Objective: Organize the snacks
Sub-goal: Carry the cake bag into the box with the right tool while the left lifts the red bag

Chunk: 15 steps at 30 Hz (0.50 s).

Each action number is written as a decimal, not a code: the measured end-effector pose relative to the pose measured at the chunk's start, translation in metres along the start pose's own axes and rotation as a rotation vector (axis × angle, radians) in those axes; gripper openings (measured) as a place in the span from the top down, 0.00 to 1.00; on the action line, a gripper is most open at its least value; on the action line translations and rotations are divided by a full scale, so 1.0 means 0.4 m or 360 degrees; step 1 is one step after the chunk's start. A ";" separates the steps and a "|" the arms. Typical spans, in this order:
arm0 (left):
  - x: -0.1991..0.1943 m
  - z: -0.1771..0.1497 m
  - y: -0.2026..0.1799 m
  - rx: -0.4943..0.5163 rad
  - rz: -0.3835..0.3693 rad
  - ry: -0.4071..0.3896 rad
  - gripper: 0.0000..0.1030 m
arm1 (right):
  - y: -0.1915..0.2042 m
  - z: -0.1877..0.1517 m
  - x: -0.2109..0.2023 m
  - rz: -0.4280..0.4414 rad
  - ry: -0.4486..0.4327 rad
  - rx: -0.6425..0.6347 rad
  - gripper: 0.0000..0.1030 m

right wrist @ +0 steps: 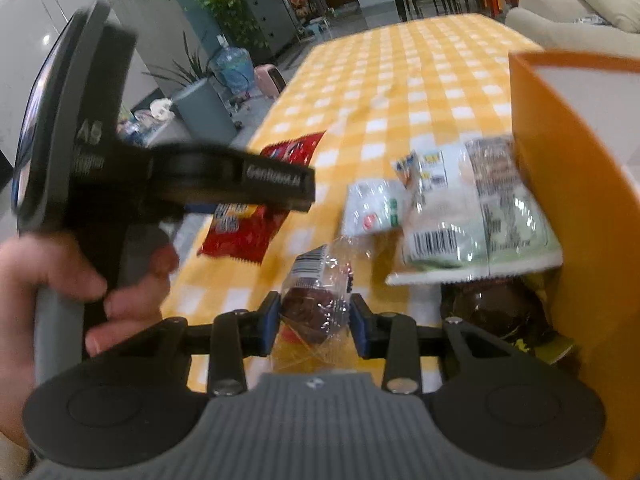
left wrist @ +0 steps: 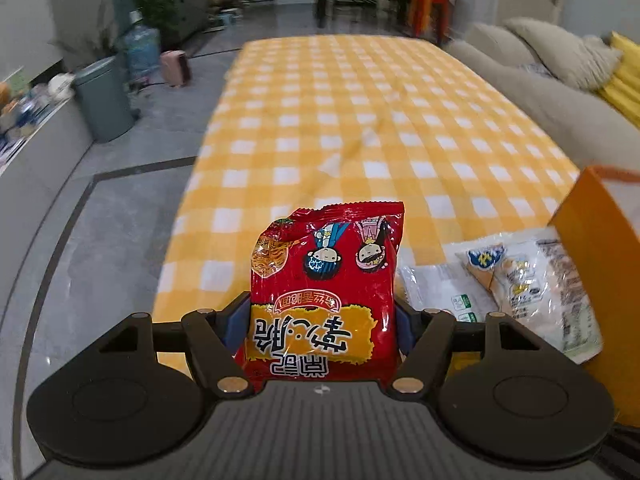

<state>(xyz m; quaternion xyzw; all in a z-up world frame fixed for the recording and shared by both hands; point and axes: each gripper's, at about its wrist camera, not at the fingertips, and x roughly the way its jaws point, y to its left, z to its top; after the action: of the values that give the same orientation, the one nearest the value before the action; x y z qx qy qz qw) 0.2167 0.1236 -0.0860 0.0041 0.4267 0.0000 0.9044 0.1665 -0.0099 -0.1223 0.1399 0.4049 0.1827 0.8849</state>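
My left gripper (left wrist: 322, 330) clamps the red noodle packet (left wrist: 326, 280) above the bench (left wrist: 360, 100); it could slip. My right gripper (right wrist: 314, 320) pinches a clear-wrapped dark snack (right wrist: 316, 308) beside the orange box (right wrist: 576, 200); crinkly wrap might slide free.

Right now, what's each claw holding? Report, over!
Left claw shut on red noodle packet. Right claw shut on clear-wrapped dark snack. Orange box on the right, white snack packs leaning against it.
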 end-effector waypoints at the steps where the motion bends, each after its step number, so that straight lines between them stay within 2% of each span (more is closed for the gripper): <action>1: -0.007 0.001 0.007 -0.0037 0.0005 -0.0003 0.23 | 0.004 0.004 -0.012 0.0006 -0.0014 0.0000 0.66; 6: -0.059 -0.010 0.032 -0.0183 0.0011 -0.0018 0.23 | 0.024 0.028 -0.097 0.0043 -0.0114 -0.0021 0.66; 12: -0.144 -0.043 0.020 -0.0228 0.0060 -0.0064 0.23 | 0.023 0.067 -0.213 0.0054 -0.0201 0.0019 0.66; 15: -0.186 -0.056 0.000 -0.0247 0.0061 -0.0082 0.23 | -0.002 0.093 -0.301 0.0057 -0.0295 0.0040 0.66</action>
<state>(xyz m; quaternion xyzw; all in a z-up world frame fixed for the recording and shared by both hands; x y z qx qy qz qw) 0.1522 0.1236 -0.0427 -0.0579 0.4020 0.0502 0.9124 0.1222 -0.0669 -0.0188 0.1745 0.3210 0.1798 0.9133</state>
